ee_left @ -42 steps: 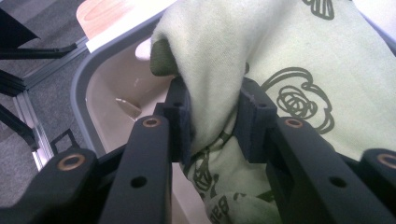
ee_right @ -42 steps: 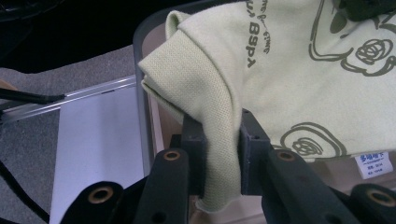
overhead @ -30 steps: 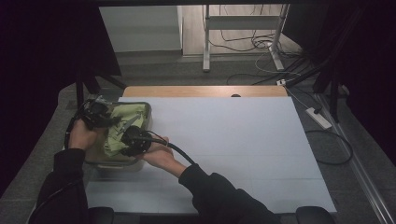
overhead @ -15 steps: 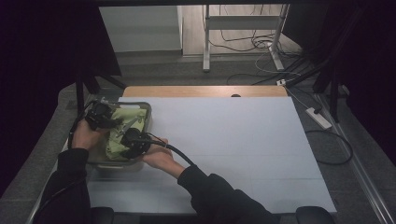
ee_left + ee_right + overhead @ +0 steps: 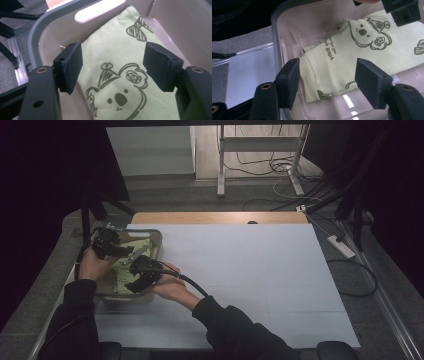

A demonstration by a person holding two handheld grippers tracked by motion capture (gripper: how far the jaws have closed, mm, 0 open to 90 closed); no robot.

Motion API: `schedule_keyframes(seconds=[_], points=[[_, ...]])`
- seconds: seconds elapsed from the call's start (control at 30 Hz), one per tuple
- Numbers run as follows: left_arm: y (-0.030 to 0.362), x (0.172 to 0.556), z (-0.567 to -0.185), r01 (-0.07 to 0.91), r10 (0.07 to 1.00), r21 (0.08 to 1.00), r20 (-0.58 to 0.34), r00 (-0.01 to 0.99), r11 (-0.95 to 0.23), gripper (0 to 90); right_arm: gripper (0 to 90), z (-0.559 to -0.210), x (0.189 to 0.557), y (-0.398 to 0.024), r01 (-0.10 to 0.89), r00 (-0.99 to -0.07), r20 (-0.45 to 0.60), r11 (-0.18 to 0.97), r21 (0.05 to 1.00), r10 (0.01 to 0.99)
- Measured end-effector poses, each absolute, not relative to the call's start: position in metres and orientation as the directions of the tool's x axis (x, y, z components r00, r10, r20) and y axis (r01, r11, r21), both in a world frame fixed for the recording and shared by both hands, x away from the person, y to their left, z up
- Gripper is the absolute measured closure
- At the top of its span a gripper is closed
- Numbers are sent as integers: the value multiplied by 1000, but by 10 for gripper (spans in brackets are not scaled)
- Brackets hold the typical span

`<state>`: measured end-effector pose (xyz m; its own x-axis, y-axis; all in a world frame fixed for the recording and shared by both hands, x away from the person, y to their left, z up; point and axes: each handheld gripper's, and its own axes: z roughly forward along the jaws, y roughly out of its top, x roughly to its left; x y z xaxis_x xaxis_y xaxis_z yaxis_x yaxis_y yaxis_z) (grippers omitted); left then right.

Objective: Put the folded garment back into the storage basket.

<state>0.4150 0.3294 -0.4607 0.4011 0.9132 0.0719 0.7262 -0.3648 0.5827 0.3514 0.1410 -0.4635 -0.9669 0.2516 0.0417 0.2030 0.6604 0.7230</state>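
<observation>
— High view first: what lies in the bin [image 5: 156,236]?

— A pale green cloth [image 5: 121,272], folded, flat on the bin's floor. The bin sits at the table's [image 5: 260,270] left edge, on the white cover. In the left gripper view the cloth [image 5: 120,75] carries a dark koala face print, with a bow-like print farther up toward the bin's [image 5: 50,32] handle slot.

— Which way does the cloth run?

— In the right gripper view its [image 5: 362,47] long side runs from the folded edge near the jaws away toward the upper right; the koala print reads upside down from that side, and a line of small lettering sits near the fold. The bin wall [image 5: 277,37] rises just left of the fold.

— And the hands?

— Both reach into the bin from the person's side. The left hand [image 5: 92,265] holds the left gripper [image 5: 129,252] over the bin's far half, pointing right. The right hand [image 5: 170,285] holds the right gripper [image 5: 131,281] over the near half, pointing left, its forearm crossing in from the lower right in a dark sleeve, cable trailing behind.

— Are the grippers closed on anything?

— No. The left gripper [image 5: 112,65] has its jaws spread wide above the koala print, nothing between them. The right gripper [image 5: 325,80] is likewise spread, its jaws straddling the cloth's folded end without pinching it.
</observation>
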Motion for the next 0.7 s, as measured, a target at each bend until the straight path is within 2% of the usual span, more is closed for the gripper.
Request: schedule_keyframes(seconds=[0.33,0.7], points=[[319,411,-453,704,922,630,54,383,-329,199,283,-456,353,130,208,-966,57,632,747,251],[312,404,-452,684,929,673,15,369,-283,85,242,-450,361,113,234,-961,81,626,744,263]])
